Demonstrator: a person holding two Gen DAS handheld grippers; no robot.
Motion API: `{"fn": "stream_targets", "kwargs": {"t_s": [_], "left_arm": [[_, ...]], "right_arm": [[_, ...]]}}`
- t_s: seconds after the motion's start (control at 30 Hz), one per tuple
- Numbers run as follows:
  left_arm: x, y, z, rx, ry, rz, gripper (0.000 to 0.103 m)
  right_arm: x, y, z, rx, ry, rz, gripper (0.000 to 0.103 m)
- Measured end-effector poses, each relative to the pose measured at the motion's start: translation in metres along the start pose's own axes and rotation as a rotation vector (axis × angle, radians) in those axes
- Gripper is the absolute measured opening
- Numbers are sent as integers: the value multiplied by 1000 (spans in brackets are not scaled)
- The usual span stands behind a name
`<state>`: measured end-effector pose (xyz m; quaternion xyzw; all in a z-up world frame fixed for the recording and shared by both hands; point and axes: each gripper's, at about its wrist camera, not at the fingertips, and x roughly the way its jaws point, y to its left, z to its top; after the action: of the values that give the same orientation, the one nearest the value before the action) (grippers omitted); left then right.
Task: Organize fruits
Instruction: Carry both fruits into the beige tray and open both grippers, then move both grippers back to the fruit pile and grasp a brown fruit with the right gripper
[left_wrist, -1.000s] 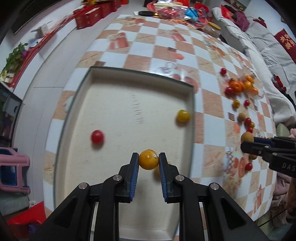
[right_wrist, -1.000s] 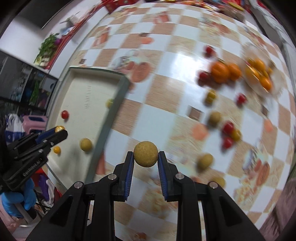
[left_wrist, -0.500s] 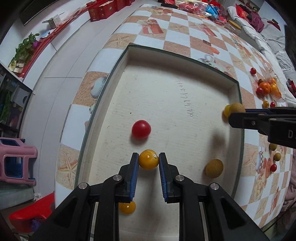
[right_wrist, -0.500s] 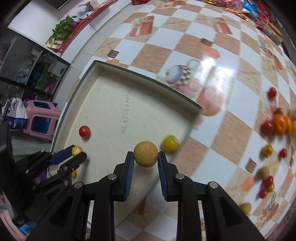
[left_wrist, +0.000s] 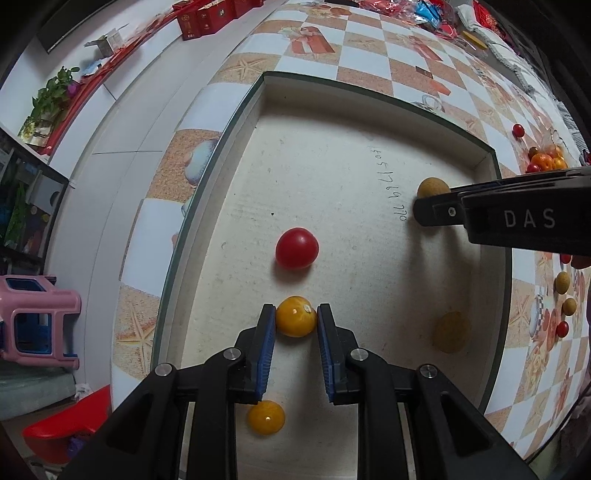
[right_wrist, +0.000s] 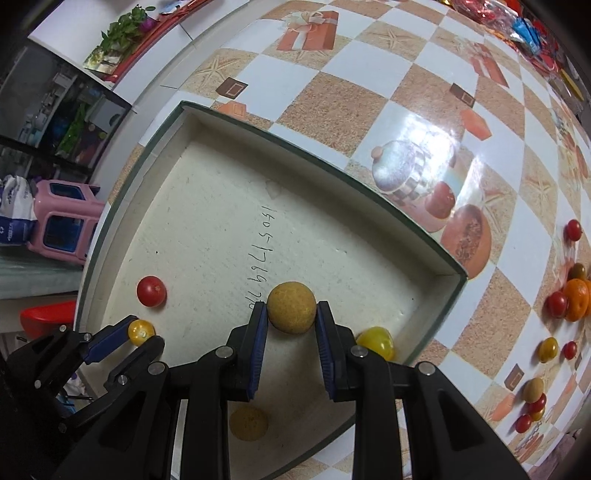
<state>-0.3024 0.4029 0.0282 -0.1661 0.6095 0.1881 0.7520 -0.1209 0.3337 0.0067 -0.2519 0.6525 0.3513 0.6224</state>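
Note:
A shallow white tray (left_wrist: 484, 162) with a dark rim lies on the checkered table; it also shows in the right wrist view (right_wrist: 456, 280). My left gripper (left_wrist: 296, 317) is shut on a small orange fruit (left_wrist: 296, 316) low over the tray floor, just behind a red tomato (left_wrist: 296, 247). My right gripper (right_wrist: 291, 314) is shut on a tan round fruit (right_wrist: 291, 307) held over the tray. In the tray also lie another orange fruit (left_wrist: 266, 417), a tan fruit (left_wrist: 451, 331) and a yellow tomato (right_wrist: 376, 342) near the right wall.
Several loose tomatoes, tan fruits and oranges (right_wrist: 576, 299) lie on the table right of the tray. A pink stool (left_wrist: 33, 317) and a red bin (left_wrist: 66, 432) stand on the floor at the left. Red boxes (left_wrist: 210, 14) sit at the table's far edge.
Both grippers have moved further in over the tray, each still holding its fruit. The left one has come closer to the red tomato; the right one has passed the tray's right wall.

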Motion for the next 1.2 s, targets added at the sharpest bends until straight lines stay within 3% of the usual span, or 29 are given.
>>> {"fn": "stream_targets", "kwargs": {"t_s": [0.03, 0.1, 0.13, 0.17, 0.27, 0.37, 0.57, 0.93, 1.2], "left_arm": [[0, 0, 0, 3, 0, -4, 28], [1, -4, -1, 16, -2, 6, 67], [-1, -5, -2, 24, -17, 17, 70], [-3, -7, -3, 40, -35, 26, 70], [-1, -10, -4, 61, -14, 30, 70], [-2, -11, -6, 61, -4, 38, 70], [-13, -23, -11, 94, -1, 39, 70], [-42, -75, -16, 226, -19, 13, 70], [-60, -123, -18, 339, -41, -40, 70]], "right_arm": [[2, 3, 1, -3, 2, -2, 32], [3, 6, 3, -7, 10, 17, 45], [4, 9, 6, -11, 15, 27, 50], [5, 11, 6, -15, 21, 28, 60], [1, 12, 8, -12, 10, 31, 65], [-9, 8, 11, 25, -13, 67, 86], [-43, -10, 8, 99, -93, 97, 98], [-78, -73, -44, 232, -142, 71, 98], [-87, -133, -131, 353, -127, -3, 98]]}}
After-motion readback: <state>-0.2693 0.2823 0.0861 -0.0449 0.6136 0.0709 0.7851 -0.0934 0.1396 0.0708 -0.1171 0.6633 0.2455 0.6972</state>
